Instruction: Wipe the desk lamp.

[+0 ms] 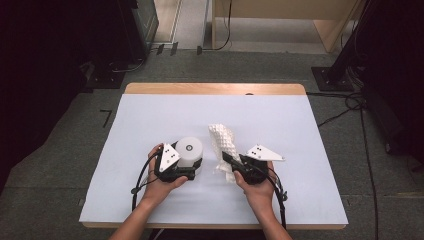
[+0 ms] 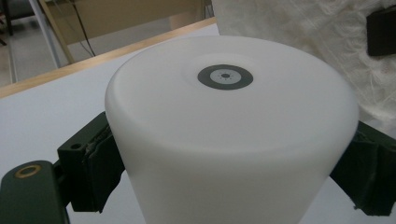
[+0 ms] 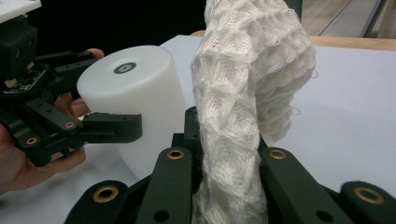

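White knit cloth [image 1: 223, 141], pinched in the right gripper [image 1: 231, 161], rose long-axis upright just beside the white cylinder [image 1: 189, 150], which the left gripper [image 1: 192, 169] clamped by its sides.

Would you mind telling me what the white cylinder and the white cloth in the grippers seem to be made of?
The white cylinder looks like smooth, matte, slightly translucent plastic: even surface, soft glow, rounded edge, with a dark grey ring mark on top. The white cloth looks like soft knitted or waffle-weave fabric, perhaps cotton: raised diamond texture, visible loops and loose fibres at the edges.
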{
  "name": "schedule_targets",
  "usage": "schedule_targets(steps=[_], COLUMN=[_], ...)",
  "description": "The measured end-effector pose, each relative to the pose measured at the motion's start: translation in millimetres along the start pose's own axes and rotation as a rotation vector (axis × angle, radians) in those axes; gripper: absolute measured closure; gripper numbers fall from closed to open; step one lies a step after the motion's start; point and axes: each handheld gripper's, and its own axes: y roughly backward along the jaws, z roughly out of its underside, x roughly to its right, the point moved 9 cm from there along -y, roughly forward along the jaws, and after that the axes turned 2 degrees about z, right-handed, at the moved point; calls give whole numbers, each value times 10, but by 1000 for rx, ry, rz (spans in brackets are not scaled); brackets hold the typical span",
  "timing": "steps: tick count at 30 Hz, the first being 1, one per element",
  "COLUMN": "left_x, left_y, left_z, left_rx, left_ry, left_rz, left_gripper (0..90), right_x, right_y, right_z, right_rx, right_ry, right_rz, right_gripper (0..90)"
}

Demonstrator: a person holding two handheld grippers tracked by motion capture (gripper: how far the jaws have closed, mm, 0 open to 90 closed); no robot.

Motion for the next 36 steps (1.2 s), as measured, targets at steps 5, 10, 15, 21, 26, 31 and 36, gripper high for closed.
schedule_targets(steps=[5, 10, 15, 21, 26, 31, 36], left_x=[-22, 6, 44, 26, 8, 88, 169], left_y=[58, 74, 61, 84, 158, 168, 129], left_z=[18, 20, 18, -25, -149, -185, -164], left_rx=[8, -5, -12, 6, 70, 84, 62], left_ry=[20, 54, 58, 59, 152, 157, 128], left_rz=[-54, -136, -162, -102, 41, 120, 151], left_gripper=[58, 31, 80, 91, 92, 92, 92], right_x=[12, 66, 66, 21, -108, -241, -299], right_y=[-2, -4, -11, -63, -163, -213, -203], right_z=[24, 64, 86, 145, 236, 264, 220], right_rx=[-4, -13, -21, -39, -71, -84, -70], right_ry=[0, -4, -3, -3, 23, 28, 31], right_rz=[2, 11, 10, -2, -30, -62, -76], right_gripper=[799, 798, 798, 798, 798, 799, 799])
